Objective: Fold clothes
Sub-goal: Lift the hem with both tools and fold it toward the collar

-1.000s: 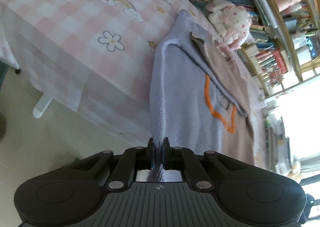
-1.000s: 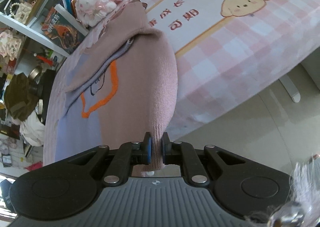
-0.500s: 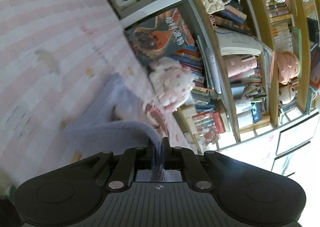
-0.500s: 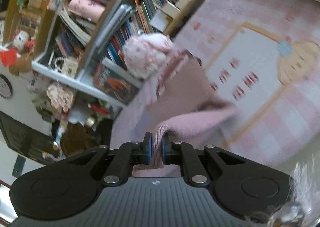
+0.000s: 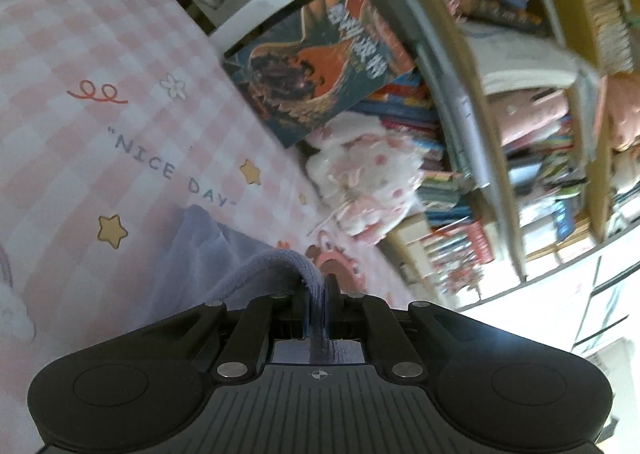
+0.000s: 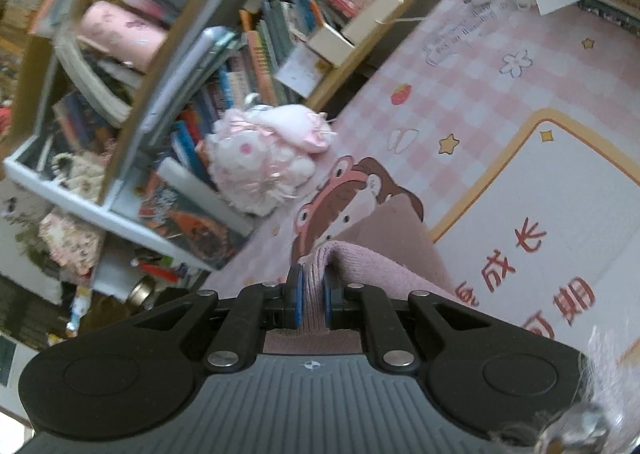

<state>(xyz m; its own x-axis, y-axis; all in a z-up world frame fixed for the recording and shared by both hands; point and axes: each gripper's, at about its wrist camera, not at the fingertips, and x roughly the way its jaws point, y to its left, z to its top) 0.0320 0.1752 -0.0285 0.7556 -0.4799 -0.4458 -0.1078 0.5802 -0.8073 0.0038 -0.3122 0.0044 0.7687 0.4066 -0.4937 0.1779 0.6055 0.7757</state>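
A knit sweater, lavender on one side (image 5: pixel 208 258) and dusty pink on the other (image 6: pixel 400 238), lies on a table under a pink checked cloth (image 5: pixel 80 142). My left gripper (image 5: pixel 318 290) is shut on the lavender hem, which loops up between the jaws. My right gripper (image 6: pixel 313 286) is shut on the pink hem, which folds over to the right. Both hems are held above the far part of the sweater. Most of the garment is hidden below the grippers.
A pink-and-white plush toy (image 5: pixel 368 178) (image 6: pixel 264 162) sits at the table's far edge. Behind it stand bookshelves (image 6: pixel 192 54) packed with books, and a dark picture book (image 5: pixel 316 66) leans there. The cloth carries a yellow-framed print (image 6: pixel 560 214) at the right.
Both grippers have carried the sweater's hem from the near table edge up and forward toward the far edge. The views have tilted up from the floor to the bookshelves.
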